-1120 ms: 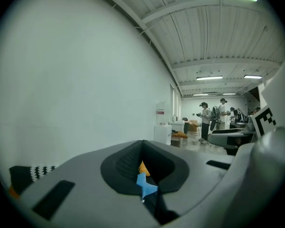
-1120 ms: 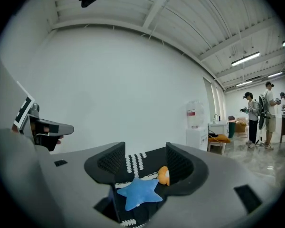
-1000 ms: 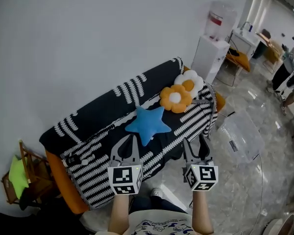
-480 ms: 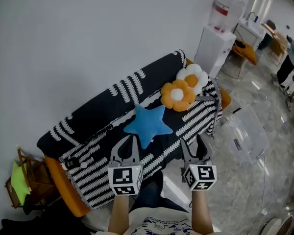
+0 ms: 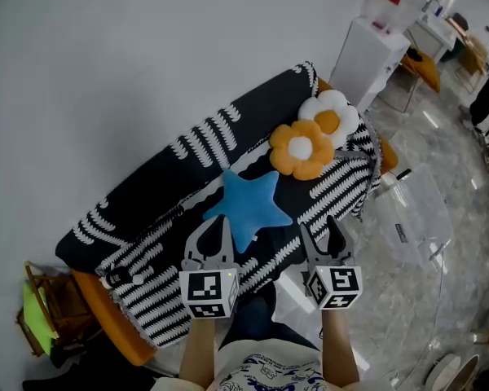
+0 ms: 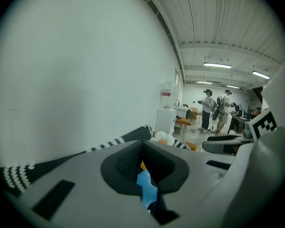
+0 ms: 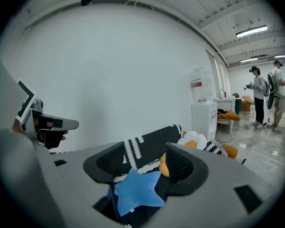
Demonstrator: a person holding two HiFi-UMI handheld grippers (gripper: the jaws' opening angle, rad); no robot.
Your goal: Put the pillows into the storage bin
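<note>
A white wall [image 5: 147, 55] is rising ahead of both grippers, filling the far side of the scene. Against it, ahead of and below the grippers, a sofa [image 5: 114, 332] is standing with a black-and-white striped throw [image 5: 171, 177] lying over its back and seat. Off to the right of the right gripper [image 5: 318, 226], a clear storage bin [image 5: 411, 218] is sitting on the glossy floor [image 5: 424, 300], well apart from the pillows and holding none of them. Farther ahead and to the right, a white water dispenser [image 5: 367, 51] is standing past the sofa's end. To the left of the left gripper [image 5: 220, 222], a small wooden rack [image 5: 45, 316] is standing beside the sofa.

All three pillows are lying on the sofa. The blue star pillow [image 5: 248, 206] is resting on the seat just ahead of the grippers, between the lines the two are pointing along, and neither gripper is touching it. The orange flower pillow [image 5: 301, 149] is lying farther ahead, beyond the right gripper's tips, and the white flower pillow [image 5: 330, 114] is leaning just behind it, touching it.

The left gripper is hovering over the seat's front edge with its jaws drawn together at the tips and nothing held. The right gripper is hovering beside it with its jaws standing wide apart and nothing between them.
</note>
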